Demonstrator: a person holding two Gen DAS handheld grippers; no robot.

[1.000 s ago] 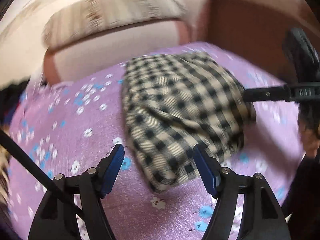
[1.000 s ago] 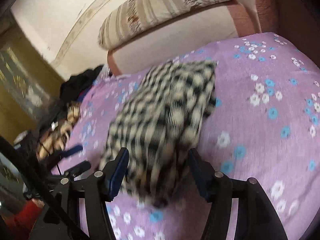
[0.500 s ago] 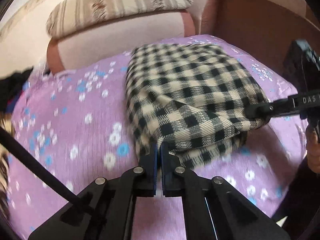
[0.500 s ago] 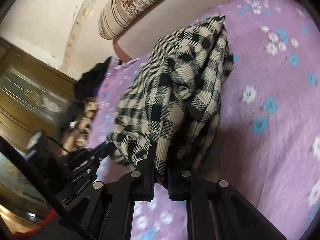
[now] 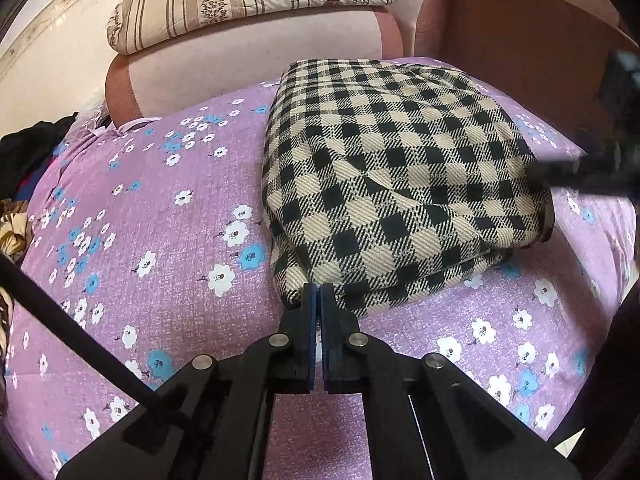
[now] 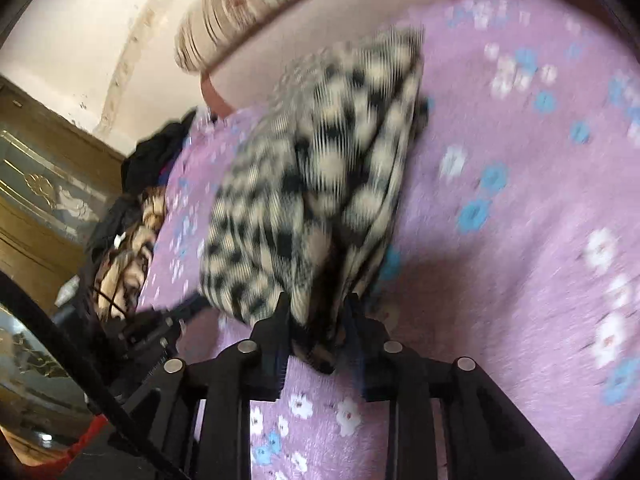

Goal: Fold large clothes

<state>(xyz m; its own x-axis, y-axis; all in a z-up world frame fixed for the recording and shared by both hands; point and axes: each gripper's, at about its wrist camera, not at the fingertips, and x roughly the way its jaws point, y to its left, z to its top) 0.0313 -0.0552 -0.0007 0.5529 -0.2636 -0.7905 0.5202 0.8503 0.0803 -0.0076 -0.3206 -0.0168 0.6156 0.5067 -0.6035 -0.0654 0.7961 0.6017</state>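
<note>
Right gripper (image 6: 316,312) looser than before, one checked garment (image 5: 392,184) between two grippers.

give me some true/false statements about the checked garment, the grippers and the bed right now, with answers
1. The checked garment lies folded into a thick bundle on the purple floral bedspread. True.
2. The left hand-held gripper is wide open and well clear of the cloth. False: its fingers are pressed together at the bundle's near edge.
3. A striped pillow rests on the pink sofa arm behind the bed. True.
4. The right hand-held gripper is empty. False: checked cloth sits between its fingers.
5. The bedspread is plain white. False: purple with white and blue flowers.
</note>
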